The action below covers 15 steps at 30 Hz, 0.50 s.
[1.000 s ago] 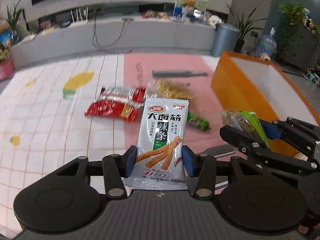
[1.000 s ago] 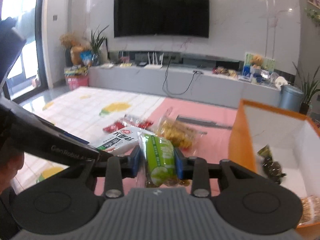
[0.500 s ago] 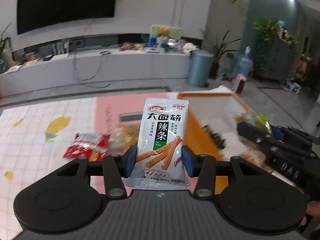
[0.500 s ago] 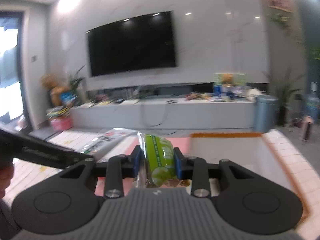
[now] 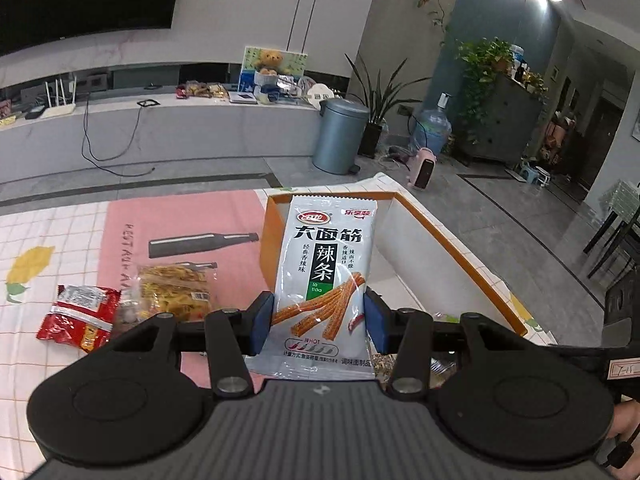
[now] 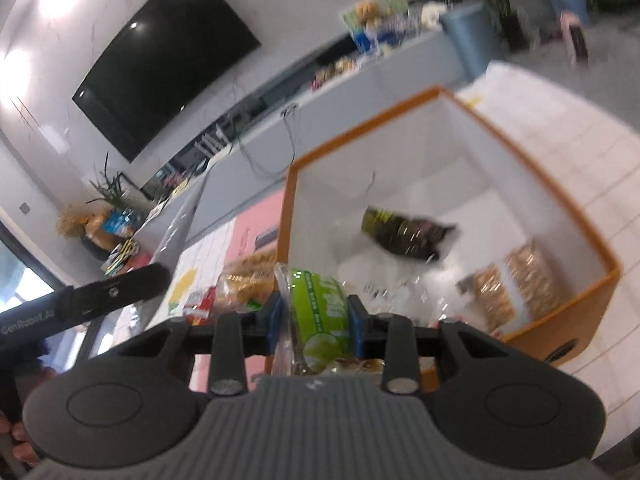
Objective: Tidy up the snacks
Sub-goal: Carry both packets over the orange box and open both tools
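Orange walls of the open box [image 5: 267, 236] now sit right behind the silver snack packet [image 5: 325, 280] in the left wrist view; a second ago that packet hung over the loose snacks on the mat. The left gripper [image 5: 319, 318] squeezes the packet between its blue pads, just as before, and holds it upright. The right gripper [image 6: 316, 318] pinches the green snack bag [image 6: 320, 312]. Its view has tipped sideways, and the box [image 6: 472, 104] now fills the middle, where before it was off to the right. Inside the box lie a dark packet [image 6: 404, 232] and a pack of brown biscuits [image 6: 524, 280].

Left on the mat are a red packet [image 5: 80, 316] and a clear bag of yellow snacks [image 5: 176, 288], side by side. The mat has a pink part [image 5: 180, 216] and white squares. Behind it are a long grey shelf [image 5: 160, 128], a grey bin [image 5: 340, 136], green plants [image 5: 488, 60] and a big black TV [image 6: 164, 60].
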Available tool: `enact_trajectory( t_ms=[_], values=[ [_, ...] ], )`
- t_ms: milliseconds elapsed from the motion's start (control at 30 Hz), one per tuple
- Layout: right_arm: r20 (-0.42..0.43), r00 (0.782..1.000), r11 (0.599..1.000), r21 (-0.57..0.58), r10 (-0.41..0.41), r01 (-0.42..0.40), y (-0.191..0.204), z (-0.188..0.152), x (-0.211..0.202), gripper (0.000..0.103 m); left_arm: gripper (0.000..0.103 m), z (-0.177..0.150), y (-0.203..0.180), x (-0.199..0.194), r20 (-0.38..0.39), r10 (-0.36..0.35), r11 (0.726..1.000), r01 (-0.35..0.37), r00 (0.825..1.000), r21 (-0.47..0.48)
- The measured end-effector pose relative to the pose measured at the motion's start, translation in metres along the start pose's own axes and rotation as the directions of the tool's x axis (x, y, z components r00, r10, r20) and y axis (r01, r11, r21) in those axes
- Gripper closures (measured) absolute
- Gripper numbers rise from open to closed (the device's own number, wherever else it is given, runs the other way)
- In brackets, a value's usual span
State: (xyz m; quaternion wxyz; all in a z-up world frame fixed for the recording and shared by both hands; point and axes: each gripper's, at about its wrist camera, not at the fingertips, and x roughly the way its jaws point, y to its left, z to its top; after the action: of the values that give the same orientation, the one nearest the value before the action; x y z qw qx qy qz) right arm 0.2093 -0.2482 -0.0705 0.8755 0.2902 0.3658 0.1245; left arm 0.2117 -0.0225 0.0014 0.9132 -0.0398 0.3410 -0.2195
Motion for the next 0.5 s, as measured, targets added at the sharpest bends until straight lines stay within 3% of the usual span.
enact_trajectory(
  t_ms=[133,200,233,500],
  values=[
    [-0.023,1.000,1.000,0.001,0.003,-0.003,0.002,0.004,0.008,0.058,0.048,-0.001,0.005,0.008,-0.010,-0.006,1.000,0.006,1.000,-0.006],
    [-0.010,1.000,1.000,0.018,0.017,-0.017,0.001,0.005,0.001,0.036,0.048,-0.001,0.003,0.010,-0.010,-0.002,1.000,0.002,1.000,0.002],
    [0.005,1.000,0.999,0.026,0.022,-0.022,0.000,0.006,-0.001,0.031,0.048,-0.002,0.003,0.010,-0.010,-0.004,1.000,0.005,1.000,0.004],
    [0.132,0.990,0.997,0.058,-0.055,0.047,-0.005,0.012,-0.023,0.030,0.048,0.000,-0.007,0.009,-0.007,-0.025,0.999,0.026,1.000,0.026]
  ],
)
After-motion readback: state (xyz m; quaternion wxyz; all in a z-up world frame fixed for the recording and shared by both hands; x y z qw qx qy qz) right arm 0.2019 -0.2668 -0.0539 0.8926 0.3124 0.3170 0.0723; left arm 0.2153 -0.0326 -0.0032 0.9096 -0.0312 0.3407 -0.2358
